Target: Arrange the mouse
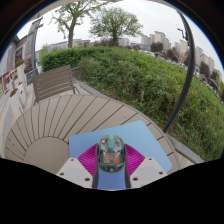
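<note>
A mouse (110, 153) with a see-through shell and a green light at its front sits between my fingers. The gripper (110, 160) is shut on it: the magenta pads (88, 158) press against both of its sides. Under it lies a light blue mouse mat (135, 135) on a round table of wooden slats (60, 120). I cannot tell whether the mouse rests on the mat or hangs just above it.
The scene is outdoors. A wooden bench (50, 82) stands beyond the table to the left. A green hedge and grassy bank (140, 75) rise behind the table. A dark pole (186, 60) leans across on the right. Trees and buildings are far off.
</note>
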